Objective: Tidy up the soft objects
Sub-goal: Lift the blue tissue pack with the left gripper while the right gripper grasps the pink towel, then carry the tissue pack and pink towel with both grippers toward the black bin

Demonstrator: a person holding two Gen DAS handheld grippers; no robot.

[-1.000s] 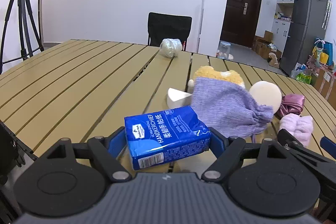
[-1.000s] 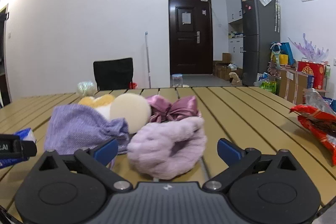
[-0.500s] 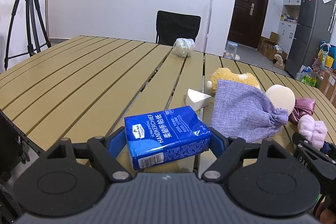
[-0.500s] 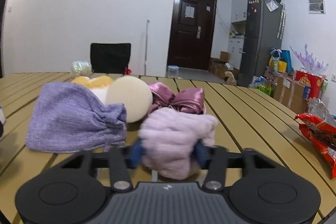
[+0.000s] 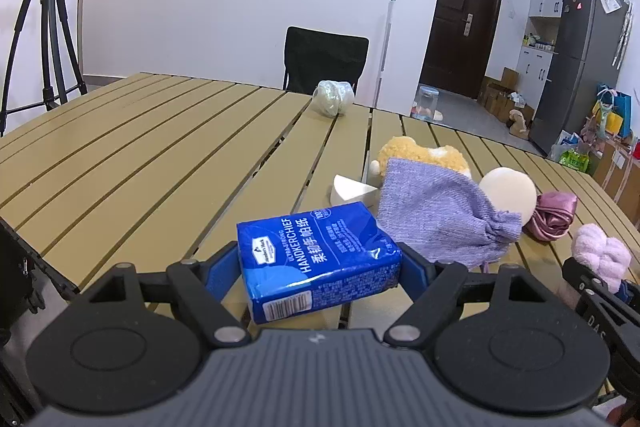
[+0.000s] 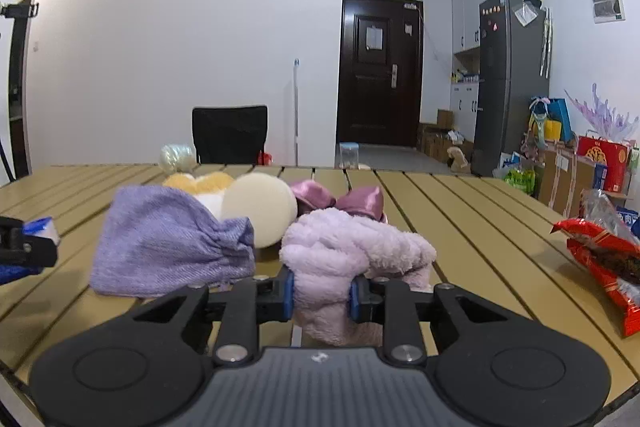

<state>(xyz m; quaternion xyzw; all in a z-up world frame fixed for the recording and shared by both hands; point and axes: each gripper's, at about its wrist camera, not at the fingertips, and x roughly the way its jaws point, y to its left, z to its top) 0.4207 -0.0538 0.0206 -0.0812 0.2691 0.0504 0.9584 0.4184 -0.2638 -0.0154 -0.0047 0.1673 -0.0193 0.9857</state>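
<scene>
The slatted tabletop (image 5: pixel 140 155) carries everything I'm meant to sort, and most of it sits in one loose huddle toward the right side: a purple knit pouch (image 6: pixel 168 239), an orange plush toy (image 5: pixel 420 157) behind it, a round cream sponge (image 6: pixel 260 207) touching the pouch, a satin bow (image 6: pixel 356 201), and a white wedge sponge (image 5: pixel 352 189) just beside the pouch. A pale bundle (image 5: pixel 332 98) lies well apart at the far edge, so I judge that one still waits to be brought in. At the right side there's a red snack bag (image 6: pixel 600 259) (probably not one of the soft things, I'd guess).

My left gripper (image 5: pixel 320 267) is clamped on the blue tissue pack (image 5: pixel 316 259), pads pressed to both its ends, and it seems lifted a little off the tabletop, near the pouch. My right gripper (image 6: pixel 322 293) has just been closing and now pinches the fluffy pink scrunchie (image 6: pixel 352 255), the fluff squeezed between its pads, in front of the bow.

So by my reckoning I'm midway: two items in hand, neither yet set down, the far bundle untouched, and where the final pile belongs I cannot tell
</scene>
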